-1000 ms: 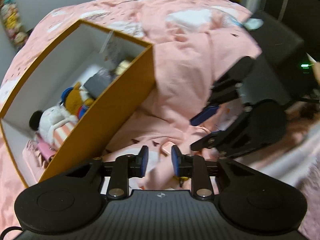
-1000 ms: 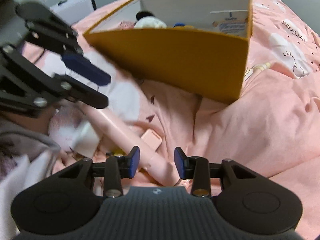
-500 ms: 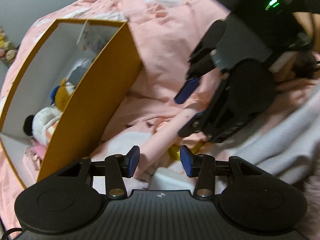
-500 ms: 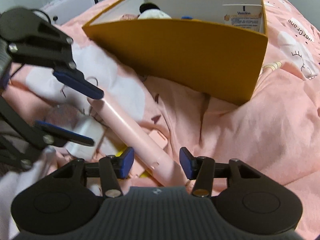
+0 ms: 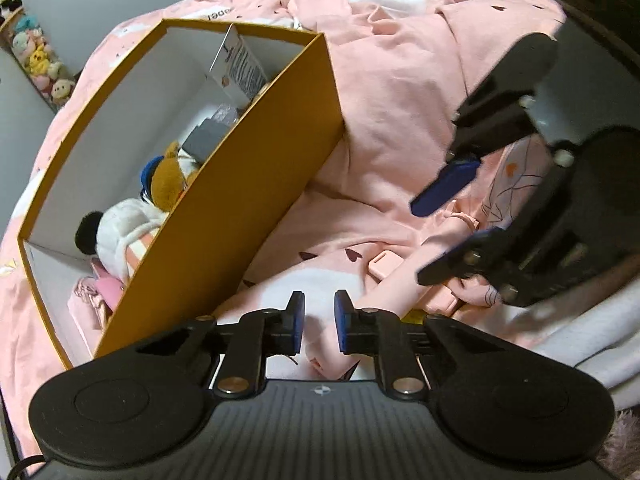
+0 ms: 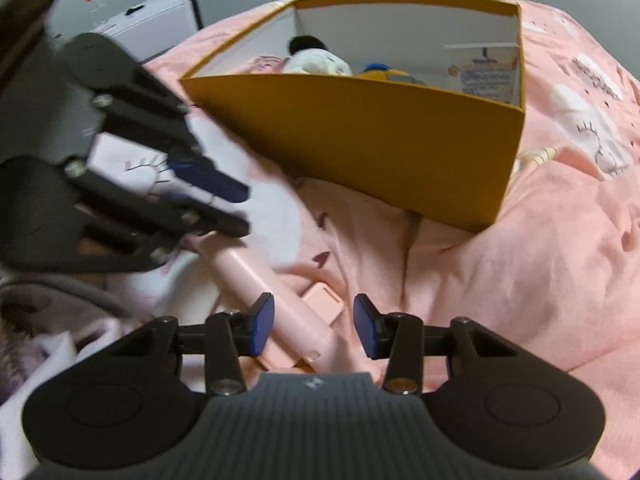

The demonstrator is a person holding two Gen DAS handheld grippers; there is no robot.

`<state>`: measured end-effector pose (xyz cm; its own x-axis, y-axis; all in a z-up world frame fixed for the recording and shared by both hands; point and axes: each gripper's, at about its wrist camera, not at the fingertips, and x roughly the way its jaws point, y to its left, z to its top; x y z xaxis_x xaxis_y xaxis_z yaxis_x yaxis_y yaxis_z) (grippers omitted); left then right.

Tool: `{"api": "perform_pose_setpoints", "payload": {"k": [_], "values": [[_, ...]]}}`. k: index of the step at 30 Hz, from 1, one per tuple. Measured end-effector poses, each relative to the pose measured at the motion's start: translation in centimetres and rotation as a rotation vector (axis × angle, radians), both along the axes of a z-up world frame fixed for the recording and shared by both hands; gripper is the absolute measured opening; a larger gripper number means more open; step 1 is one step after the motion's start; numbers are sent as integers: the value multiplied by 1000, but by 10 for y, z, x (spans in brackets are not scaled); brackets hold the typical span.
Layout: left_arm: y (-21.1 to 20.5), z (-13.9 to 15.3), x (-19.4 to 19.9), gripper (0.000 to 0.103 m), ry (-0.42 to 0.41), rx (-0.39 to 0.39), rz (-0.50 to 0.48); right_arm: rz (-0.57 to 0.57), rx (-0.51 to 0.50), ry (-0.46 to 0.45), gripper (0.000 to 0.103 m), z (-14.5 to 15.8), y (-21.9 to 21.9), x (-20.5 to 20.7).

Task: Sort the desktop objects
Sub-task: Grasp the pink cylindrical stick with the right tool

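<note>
A long pink tube (image 5: 404, 280) (image 6: 280, 300) lies aslant on the pink duvet in front of the orange box (image 5: 240, 208) (image 6: 360, 148). My left gripper (image 5: 320, 320) (image 6: 242, 210) is closing, and the tube's upper end sits in the narrow gap between its pads. My right gripper (image 6: 314, 330) (image 5: 440, 224) straddles the tube's other end. Its jaws are closing too, but a gap remains on the right side. A small flat pink case (image 6: 324, 304) (image 5: 382, 264) lies against the tube.
The white-lined box holds plush toys (image 5: 124, 228), a grey block (image 5: 204, 140) and a printed carton (image 6: 486, 76). A yellow item (image 5: 412, 316) peeks from under the tube. Pale cloth (image 5: 580, 340) lies at the right. A white cabinet (image 6: 152, 20) stands beyond the bed.
My left gripper opened wide over the tube's end, then sank a little and narrowed around it. The right gripper's jaws widened, then drew in slightly, staying over the tube.
</note>
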<state>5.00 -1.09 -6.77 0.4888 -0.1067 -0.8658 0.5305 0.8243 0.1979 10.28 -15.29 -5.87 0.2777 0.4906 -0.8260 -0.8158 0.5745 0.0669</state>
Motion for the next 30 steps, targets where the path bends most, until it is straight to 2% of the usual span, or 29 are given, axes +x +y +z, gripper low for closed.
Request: {"api": "perform_pose_setpoints", "payload": {"k": [3,11,17,22,26,30], "values": [[2,1,1,18,0,-4,3,36,-10,3,39,-1,-1,-7],[6,15,-2,18,18,-81,-3,128,-30,64,37,-12,1,-16],[9,21,-6,18,60,-119,-22,149,-48,119,37,-23,4,-13],[6,21,-17,19,79,-96,-88,123,-24,159,40,-31,-2,-7],[0,15,-24,27,86,-69,-144,120,-12,161,40,-33,-3,-7],[-2,7,-26,30,89,-33,-144,124,-20,169,40,-36,-1,-6]]}}
